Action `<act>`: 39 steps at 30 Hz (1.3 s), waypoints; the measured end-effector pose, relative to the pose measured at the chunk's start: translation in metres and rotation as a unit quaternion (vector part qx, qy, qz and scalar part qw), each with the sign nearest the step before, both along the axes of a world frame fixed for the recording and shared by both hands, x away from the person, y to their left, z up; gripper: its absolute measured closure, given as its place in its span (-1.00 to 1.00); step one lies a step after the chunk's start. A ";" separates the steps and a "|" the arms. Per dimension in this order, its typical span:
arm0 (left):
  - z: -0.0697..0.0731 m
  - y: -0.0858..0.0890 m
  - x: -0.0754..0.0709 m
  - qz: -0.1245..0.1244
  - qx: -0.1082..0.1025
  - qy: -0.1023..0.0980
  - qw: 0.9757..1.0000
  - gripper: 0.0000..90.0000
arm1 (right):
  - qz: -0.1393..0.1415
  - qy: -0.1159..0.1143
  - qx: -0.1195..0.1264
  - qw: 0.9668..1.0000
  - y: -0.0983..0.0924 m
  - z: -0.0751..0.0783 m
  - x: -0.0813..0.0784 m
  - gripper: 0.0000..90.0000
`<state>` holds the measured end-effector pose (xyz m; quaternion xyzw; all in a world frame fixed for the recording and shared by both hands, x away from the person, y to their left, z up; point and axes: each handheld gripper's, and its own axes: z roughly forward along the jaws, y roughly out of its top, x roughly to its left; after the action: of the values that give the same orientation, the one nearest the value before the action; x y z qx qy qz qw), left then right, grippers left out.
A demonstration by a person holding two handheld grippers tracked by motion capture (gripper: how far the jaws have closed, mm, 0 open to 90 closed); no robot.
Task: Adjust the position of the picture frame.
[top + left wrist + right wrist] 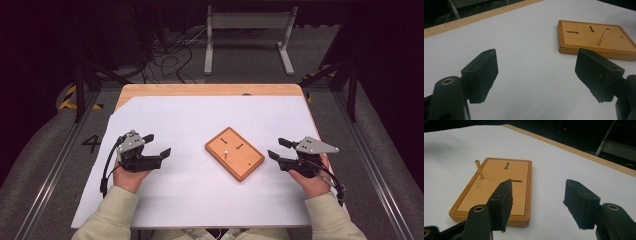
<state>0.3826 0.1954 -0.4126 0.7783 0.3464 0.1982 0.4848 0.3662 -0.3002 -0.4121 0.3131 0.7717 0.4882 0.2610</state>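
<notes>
Well apart, both grippers flank board (234, 153).

light: bright table, dark surroundings | shadows: soft | focus: slightly blurred

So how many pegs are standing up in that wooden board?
1. The upright peg stands near one long edge of the wooden board. Two dark pieces lie flat near it; a small hole sits empty.

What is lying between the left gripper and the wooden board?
Nothing: in the high view, only bare white sheet separates the left gripper from the wooden board. The left gripper view shows the same.
</notes>
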 end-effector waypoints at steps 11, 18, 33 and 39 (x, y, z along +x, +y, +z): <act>0.003 -0.002 -0.001 0.003 -0.009 0.004 1.000 -0.36 | 0.007 0.013 0.007 1.000 -0.002 0.002 0.001 0.01; 0.010 -0.016 0.010 -0.006 0.000 0.002 1.000 -0.36 | 0.004 0.012 0.006 1.000 -0.002 0.008 0.004 0.03; 0.012 -0.020 0.013 -0.005 0.006 -0.004 1.000 -0.39 | -0.004 0.030 0.010 0.999 0.001 0.012 0.014 0.10; 0.010 -0.017 0.012 -0.004 0.004 -0.001 1.000 -0.40 | -0.003 0.041 0.004 0.999 0.003 0.014 0.020 0.25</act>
<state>0.3943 0.1783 -0.4026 0.7815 0.3417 0.1985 0.4828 0.3858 -0.2972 -0.3984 0.3360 0.7787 0.4776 0.2294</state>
